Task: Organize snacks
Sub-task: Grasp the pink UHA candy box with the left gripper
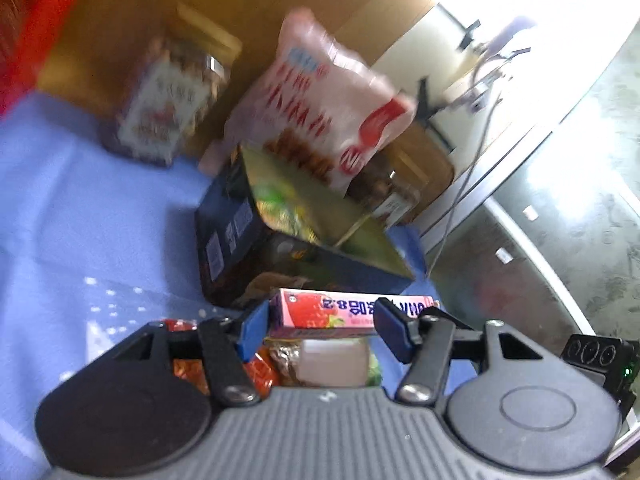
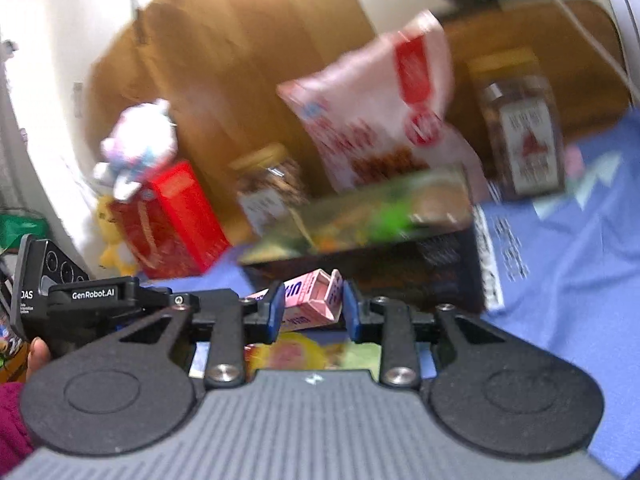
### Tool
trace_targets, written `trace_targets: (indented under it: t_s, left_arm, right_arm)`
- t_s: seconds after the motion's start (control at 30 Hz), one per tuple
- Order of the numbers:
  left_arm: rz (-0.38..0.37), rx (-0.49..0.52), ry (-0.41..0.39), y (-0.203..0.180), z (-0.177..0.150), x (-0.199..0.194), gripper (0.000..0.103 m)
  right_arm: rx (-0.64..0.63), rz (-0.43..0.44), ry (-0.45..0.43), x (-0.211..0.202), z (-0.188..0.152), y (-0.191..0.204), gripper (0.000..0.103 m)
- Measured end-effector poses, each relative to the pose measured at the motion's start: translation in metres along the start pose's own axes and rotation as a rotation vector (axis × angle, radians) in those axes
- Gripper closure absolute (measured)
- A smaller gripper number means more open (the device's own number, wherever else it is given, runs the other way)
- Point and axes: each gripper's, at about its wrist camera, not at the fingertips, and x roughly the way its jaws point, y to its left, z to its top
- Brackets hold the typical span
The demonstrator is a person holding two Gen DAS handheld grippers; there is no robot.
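Note:
A pink strawberry box [image 1: 320, 312] lies crosswise at the tips of my left gripper [image 1: 324, 330]. Its left pad is at the box's end and its right pad crosses the box's front; the jaws stand apart and do not clamp it. In the right wrist view my right gripper [image 2: 313, 312] is shut on the folded end of a pink box [image 2: 316, 302]. Just beyond stands a dark blue box with a green lid [image 1: 296, 240] [image 2: 380, 232]. A pink snack bag [image 1: 320, 112] [image 2: 380, 120] leans behind it. Everything is motion-blurred.
Nut jars [image 1: 168, 104] [image 2: 524, 136] [image 2: 268, 188] stand on the blue cloth [image 1: 80, 220] against a cardboard wall [image 2: 240, 60]. A red box [image 2: 176, 220] and a plush toy [image 2: 136, 148] sit far left. Loose wrapped snacks [image 1: 260, 372] [image 2: 296, 354] lie under the grippers. The table edge drops to the floor [image 1: 560, 220].

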Motion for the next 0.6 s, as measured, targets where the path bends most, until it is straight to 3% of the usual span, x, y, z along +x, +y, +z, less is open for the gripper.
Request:
trace_targets:
  t_s: [0.13, 0.33, 0.43, 0.57, 0.6]
  left_arm:
    - [0.068, 0.01, -0.043, -0.003, -0.024, -0.047, 0.046]
    - [0.161, -0.028, -0.02, 0.001, -0.066, -0.09, 0.043]
    - [0.168, -0.03, -0.009, 0.0, -0.079, -0.096, 0.042]
    - [0.157, -0.019, 0.014, 0.0, -0.088, -0.098, 0.042]
    - [0.144, -0.021, 0.024, -0.001, -0.089, -0.097, 0.042]
  right_arm:
    - [-0.062, 0.064, 0.034, -0.008, -0.018, 0.031, 0.069]
    - [-0.044, 0.12, 0.201, -0.004, -0.065, 0.047, 0.069]
    - [-0.008, 0.112, 0.286, -0.002, -0.082, 0.046, 0.068]
    - [-0.059, 0.085, 0.274, -0.016, -0.084, 0.055, 0.066]
    - [-0.078, 0.075, 0.269, -0.018, -0.085, 0.058, 0.06]
